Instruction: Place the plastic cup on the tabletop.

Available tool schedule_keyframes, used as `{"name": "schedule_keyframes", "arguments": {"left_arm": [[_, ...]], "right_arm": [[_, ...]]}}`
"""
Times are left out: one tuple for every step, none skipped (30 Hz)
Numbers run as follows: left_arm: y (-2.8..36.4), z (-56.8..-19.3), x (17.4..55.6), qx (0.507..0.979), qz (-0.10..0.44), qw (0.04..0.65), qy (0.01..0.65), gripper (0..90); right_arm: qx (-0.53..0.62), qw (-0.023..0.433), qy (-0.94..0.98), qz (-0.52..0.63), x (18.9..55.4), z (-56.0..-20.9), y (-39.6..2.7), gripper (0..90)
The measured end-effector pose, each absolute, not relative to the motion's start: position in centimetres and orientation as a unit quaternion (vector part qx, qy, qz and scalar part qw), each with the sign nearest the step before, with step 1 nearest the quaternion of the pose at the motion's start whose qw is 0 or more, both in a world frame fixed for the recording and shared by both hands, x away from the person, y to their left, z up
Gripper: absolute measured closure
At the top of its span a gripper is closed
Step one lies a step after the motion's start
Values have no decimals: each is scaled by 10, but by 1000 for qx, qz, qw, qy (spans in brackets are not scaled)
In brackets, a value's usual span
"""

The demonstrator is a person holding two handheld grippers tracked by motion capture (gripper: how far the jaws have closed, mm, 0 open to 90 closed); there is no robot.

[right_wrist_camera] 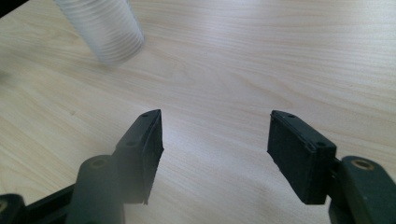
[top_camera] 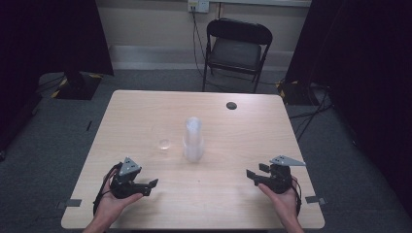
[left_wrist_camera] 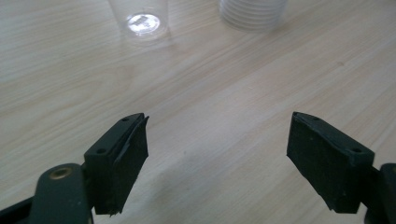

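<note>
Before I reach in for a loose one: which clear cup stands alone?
The single clear cup, standing left of the tall stack of cups and apart from it, nearer the left tongs.

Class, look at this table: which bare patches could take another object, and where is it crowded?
Free: the near strip between the left claw and right claw, plus the far corners of the table beside the dark disc. Crowded: the middle, where the single cup sits left of the cup stack.

It looks like a lab: black curtains (top_camera: 43, 34), grey carpet floor (top_camera: 160, 80), one folding chair (top_camera: 235, 48), cables (top_camera: 197, 43).
</note>
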State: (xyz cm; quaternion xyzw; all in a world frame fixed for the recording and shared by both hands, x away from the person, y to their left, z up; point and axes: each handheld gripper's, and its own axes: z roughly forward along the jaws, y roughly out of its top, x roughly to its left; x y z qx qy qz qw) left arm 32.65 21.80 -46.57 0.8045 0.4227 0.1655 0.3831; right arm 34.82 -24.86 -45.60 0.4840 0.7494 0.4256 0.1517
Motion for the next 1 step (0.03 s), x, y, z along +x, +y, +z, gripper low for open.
{"name": "schedule_keyframes", "arguments": {"left_arm": [[219, -465, 327, 806, 168, 383, 419, 203]], "right_arm": [[483, 156, 750, 423, 349, -457, -248, 334]]}}
